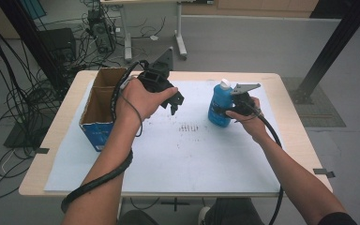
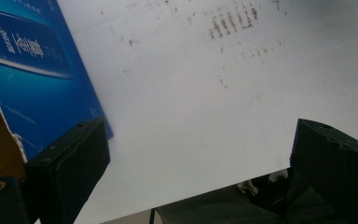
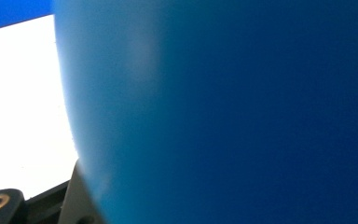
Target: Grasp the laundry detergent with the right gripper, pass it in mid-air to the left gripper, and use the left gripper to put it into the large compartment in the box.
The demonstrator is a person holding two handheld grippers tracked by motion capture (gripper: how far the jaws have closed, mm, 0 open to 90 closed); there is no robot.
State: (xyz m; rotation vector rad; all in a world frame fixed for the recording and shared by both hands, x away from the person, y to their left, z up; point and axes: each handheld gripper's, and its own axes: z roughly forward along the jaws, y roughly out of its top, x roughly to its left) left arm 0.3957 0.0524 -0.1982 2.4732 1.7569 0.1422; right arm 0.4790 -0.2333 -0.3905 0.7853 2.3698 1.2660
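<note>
**Blue bottle stands upright in the right gripper's clasp**

The blue bottle stands on its base with its long axis vertical and its white cap pointing straight up, perhaps leaning a touch toward the far edge; the high view is too small to say for certain. It sits on the white sheet in the right half of the table, toward the far side and well apart from the cardboard box at the left.

The body is a deep, glossy blue, rounded at the shoulders and wider than the short neck under the cap. In the right gripper view its curved blue wall bulges close against the lens, smooth and unmarked, with a soft highlight near its left flank.

The right gripper comes in level from the bottle's right side, its jaws clamped on the lower body.

The left gripper hangs above the sheet between box and bottle. In the left gripper view its two jaws stand wide apart with nothing between them, the box's blue printed side just beside the left one.
</note>
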